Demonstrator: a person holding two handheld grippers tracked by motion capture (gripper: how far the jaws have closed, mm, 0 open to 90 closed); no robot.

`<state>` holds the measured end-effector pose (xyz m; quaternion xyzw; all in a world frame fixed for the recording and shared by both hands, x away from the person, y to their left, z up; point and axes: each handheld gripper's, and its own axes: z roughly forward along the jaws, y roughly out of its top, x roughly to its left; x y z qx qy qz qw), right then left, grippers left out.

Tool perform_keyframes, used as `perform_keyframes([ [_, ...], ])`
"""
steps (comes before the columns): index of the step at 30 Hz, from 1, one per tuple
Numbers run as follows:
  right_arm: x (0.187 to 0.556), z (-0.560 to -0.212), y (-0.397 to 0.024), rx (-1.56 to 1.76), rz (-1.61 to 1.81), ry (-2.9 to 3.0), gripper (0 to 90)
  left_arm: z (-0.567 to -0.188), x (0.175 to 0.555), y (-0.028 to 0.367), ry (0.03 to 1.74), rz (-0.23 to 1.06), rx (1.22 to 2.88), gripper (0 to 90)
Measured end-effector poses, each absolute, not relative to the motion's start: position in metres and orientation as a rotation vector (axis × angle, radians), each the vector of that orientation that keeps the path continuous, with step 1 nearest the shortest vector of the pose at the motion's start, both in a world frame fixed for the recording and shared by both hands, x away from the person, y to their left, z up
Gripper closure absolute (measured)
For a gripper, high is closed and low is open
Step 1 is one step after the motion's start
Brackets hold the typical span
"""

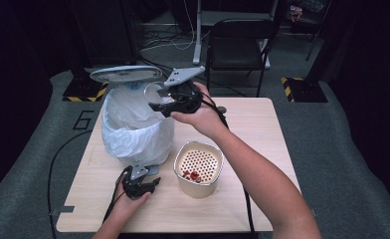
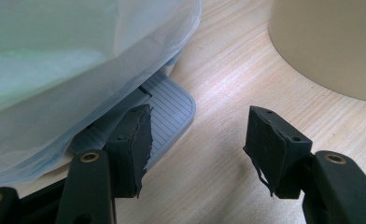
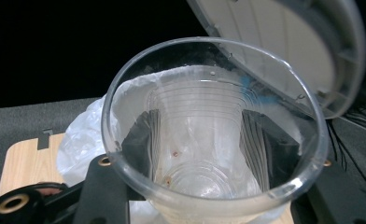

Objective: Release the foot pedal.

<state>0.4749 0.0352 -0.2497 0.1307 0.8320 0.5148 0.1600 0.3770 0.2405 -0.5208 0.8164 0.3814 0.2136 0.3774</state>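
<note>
My right gripper (image 1: 159,103) is shut on a clear plastic cup (image 1: 153,92) and holds it tilted over the bin (image 1: 136,127), which is lined with a white bag. In the right gripper view the cup (image 3: 209,116) faces me mouth first, with both black pads (image 3: 141,142) pressed on its outside. A few red specks cling inside it. The bin's grey lid (image 1: 126,73) stands up. My left gripper (image 1: 150,183) is low at the bin's foot, open. One of its fingers (image 2: 134,135) rests on the grey foot pedal (image 2: 174,109), and nothing lies between the jaws.
A beige pot (image 1: 199,172) with a perforated insert and red bits on it stands right of the bin, close to my left gripper (image 2: 197,135). The pot's wall (image 2: 330,42) and the bag (image 2: 55,70) flank the gripper. A black chair (image 1: 238,40) stands beyond the table (image 1: 262,124).
</note>
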Motion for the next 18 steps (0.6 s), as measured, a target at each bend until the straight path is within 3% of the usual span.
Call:
perform_keyframes([
  [18,0.503,-0.277,0.100,0.424,1.449,2.448,47.1,-0.520,0.377,0.242,0.970,0.554,2.095,40.8],
])
